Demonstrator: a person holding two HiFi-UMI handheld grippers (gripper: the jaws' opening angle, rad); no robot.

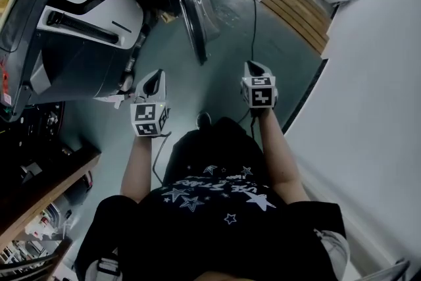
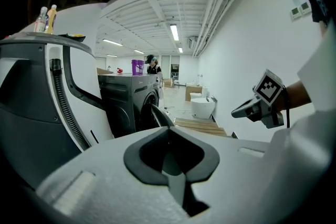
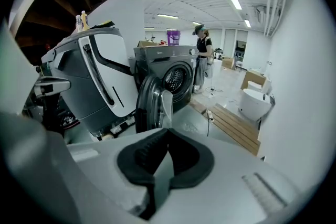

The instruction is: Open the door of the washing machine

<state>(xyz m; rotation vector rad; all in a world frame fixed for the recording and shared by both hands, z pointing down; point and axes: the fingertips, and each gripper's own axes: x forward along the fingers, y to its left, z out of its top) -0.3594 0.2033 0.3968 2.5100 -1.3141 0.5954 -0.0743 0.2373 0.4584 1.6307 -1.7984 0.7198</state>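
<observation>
I hold one gripper in each hand, two in all, each carrying one cube with black and white square markers. The black pads of my left gripper [image 2: 168, 131] are pressed together with nothing between them, and my right gripper [image 3: 167, 131] is closed just as tightly and is also empty. One dark grey front-loading washing machine [image 3: 169, 72] stands ahead of me. Its one round dark-rimmed door [image 3: 152, 105] is swung out wide, showing the metal drum behind it. The door lies ahead of both sets of jaws and well apart from them, and neither touches it. From my head camera, the door [image 1: 197, 23] sits edge-on further out on the grey floor, between the lines of my left gripper [image 1: 152, 79] and right gripper [image 1: 253, 66]. One large white and grey curved machine [image 3: 100, 78] stands just beside the washer, with two small bottles [image 3: 81, 21] on its top. One purple container [image 3: 173, 36] rests on the washer. To the other side lie one pale wooden slatted platform [image 3: 236, 126] and one white rounded tub [image 3: 254, 102]. One black cable [image 1: 254, 16] runs across the floor. One person [image 3: 202, 55] stands far back in the room.
</observation>
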